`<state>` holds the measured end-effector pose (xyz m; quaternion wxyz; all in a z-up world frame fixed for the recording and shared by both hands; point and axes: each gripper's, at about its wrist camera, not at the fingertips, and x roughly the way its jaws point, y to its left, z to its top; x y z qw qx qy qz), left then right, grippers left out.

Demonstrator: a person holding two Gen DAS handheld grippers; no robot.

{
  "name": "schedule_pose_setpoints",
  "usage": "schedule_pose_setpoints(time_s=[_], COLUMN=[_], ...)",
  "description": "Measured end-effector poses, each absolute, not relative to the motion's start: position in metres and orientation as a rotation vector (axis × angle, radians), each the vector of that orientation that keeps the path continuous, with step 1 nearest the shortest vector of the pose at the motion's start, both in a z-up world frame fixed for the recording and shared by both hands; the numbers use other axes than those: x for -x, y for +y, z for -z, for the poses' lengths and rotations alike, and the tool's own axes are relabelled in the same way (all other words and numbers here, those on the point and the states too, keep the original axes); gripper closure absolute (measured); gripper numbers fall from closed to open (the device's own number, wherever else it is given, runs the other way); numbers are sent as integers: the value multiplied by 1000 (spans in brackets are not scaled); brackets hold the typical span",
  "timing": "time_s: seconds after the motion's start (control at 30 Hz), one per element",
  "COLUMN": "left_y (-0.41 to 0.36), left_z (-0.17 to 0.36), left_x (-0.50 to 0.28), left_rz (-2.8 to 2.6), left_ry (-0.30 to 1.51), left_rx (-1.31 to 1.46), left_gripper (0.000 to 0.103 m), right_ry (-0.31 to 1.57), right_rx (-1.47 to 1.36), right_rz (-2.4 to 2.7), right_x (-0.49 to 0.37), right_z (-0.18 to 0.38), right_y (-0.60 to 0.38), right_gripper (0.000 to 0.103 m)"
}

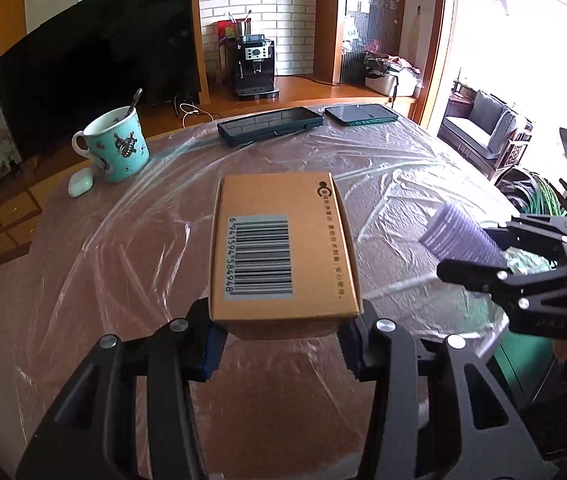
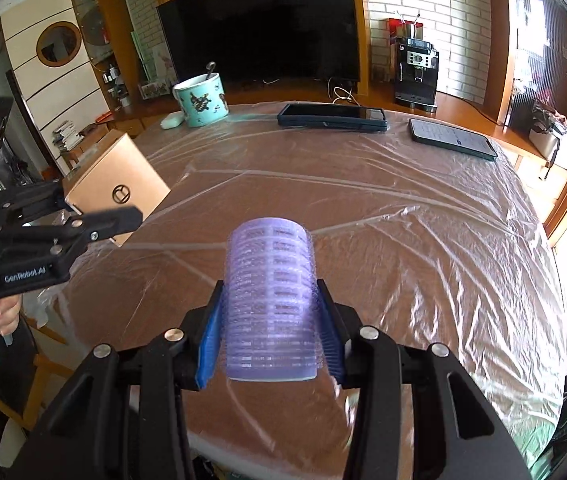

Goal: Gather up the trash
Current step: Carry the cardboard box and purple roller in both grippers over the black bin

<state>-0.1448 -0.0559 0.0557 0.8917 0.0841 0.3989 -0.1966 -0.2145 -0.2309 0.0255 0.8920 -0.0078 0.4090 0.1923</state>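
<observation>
**Both grippers carrying trash above the tabletop**

The left gripper [image 1: 281, 344] is clamping a brown cardboard box [image 1: 283, 244] between its blue-padded jaws, closed on the box's near end. The box is pointing forward and sitting raised above the plastic-covered tabletop [image 1: 131, 264], barcode label facing up. In the right wrist view the same box [image 2: 117, 184] is showing at the left, tilted, with the left gripper [image 2: 83, 220] gripping it from the near side.

The right gripper [image 2: 269, 340] is squeezing a lilac, ribbed plastic roller [image 2: 269, 300] between its jaws, closed against the roller's two sides. The roller is lying along the fingers, its far end pointing toward the middle of the tabletop [image 2: 423, 248], and it is hanging clear of the sheet. In the left wrist view the roller [image 1: 461, 238] is appearing near the tabletop's right edge, held by the right gripper [image 1: 479, 250].

At the far side of the tabletop a turquoise mug [image 1: 117, 148] with a spoon is standing just beside a white earbud case [image 1: 80, 186]. A dark tablet [image 1: 269, 125] and a phone [image 1: 361, 114] are lying flat, near each other.
</observation>
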Motion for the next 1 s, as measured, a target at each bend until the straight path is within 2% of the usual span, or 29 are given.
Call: schedule_pose_setpoints(time_s=[1.0], left_y=[-43], left_z=[-44], left_x=[276], left_rz=[536], left_ry=[837], left_rx=[-196], left_gripper=[55], right_ry=[871], right_rx=[20], right_rz=[-491], right_x=[321], right_z=[-14], right_y=[-233], right_gripper=[61])
